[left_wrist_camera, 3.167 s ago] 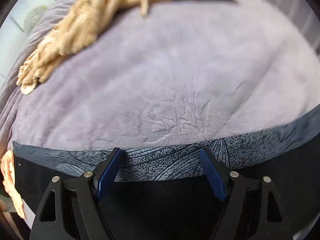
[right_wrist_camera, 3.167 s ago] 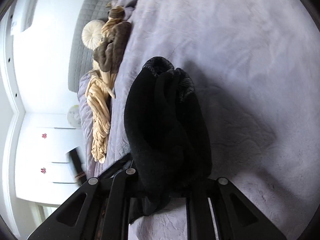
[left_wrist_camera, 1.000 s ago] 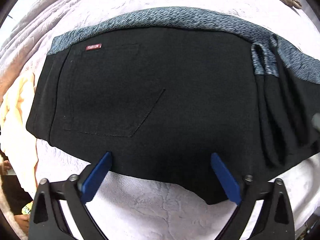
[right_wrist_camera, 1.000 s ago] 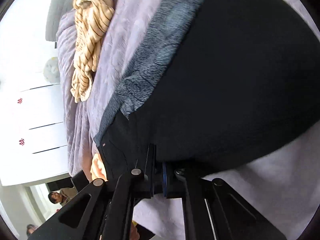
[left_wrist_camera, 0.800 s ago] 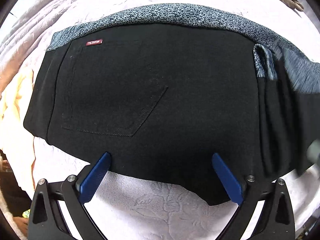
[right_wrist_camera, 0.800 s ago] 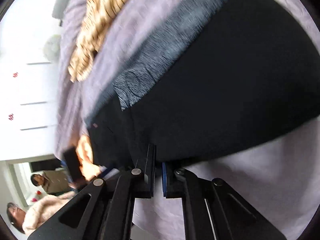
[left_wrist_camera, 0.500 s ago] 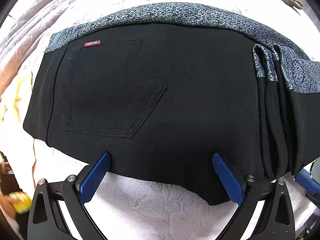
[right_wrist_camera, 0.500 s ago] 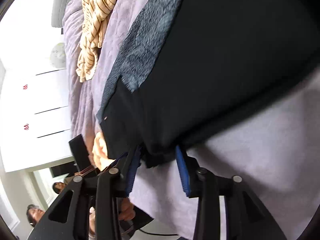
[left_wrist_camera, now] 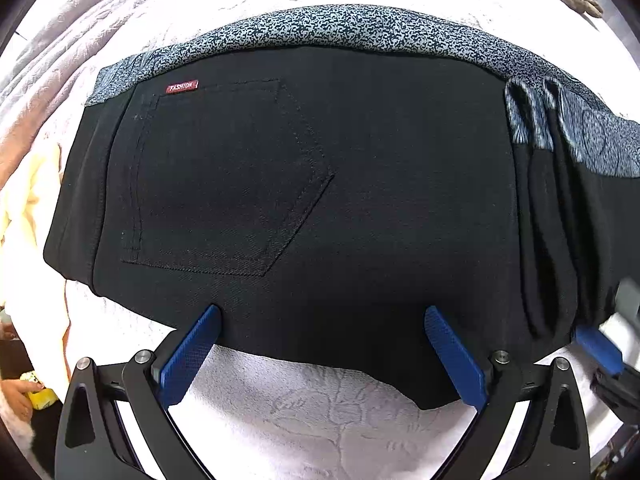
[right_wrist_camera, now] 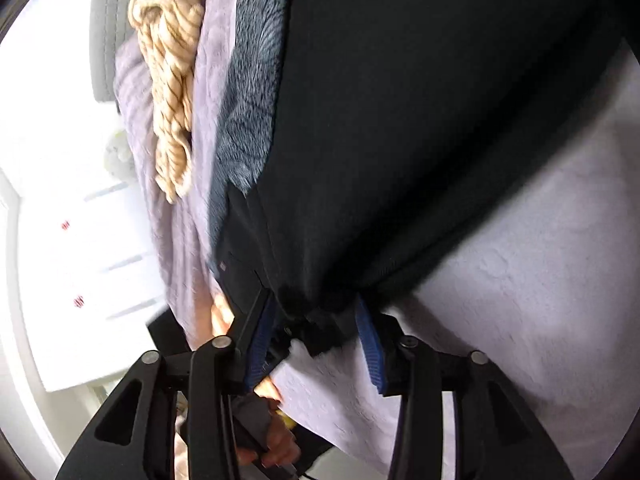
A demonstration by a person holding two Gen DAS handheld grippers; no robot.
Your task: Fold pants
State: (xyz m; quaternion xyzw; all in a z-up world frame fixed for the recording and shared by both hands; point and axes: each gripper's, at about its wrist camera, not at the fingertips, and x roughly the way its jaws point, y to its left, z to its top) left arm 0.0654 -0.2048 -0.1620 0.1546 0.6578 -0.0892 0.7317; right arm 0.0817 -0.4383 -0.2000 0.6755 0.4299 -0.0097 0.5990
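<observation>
Black pants (left_wrist_camera: pixel 360 184) lie folded near the bed's (left_wrist_camera: pixel 320 420) front edge, patterned lining showing along the far side. Both the left hand-held gripper (left_wrist_camera: pixel 320 356) and right hand-held gripper (right_wrist_camera: pixel 316 344) are spread, gripping nothing. To finish well, I'd back straight off the near hem without snagging the layers.

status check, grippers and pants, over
Left gripper open, at near edge of the folded pants. Right gripper open, fingers either side of a fold end. Pants flat on the blanket. Nothing in the way.
</observation>
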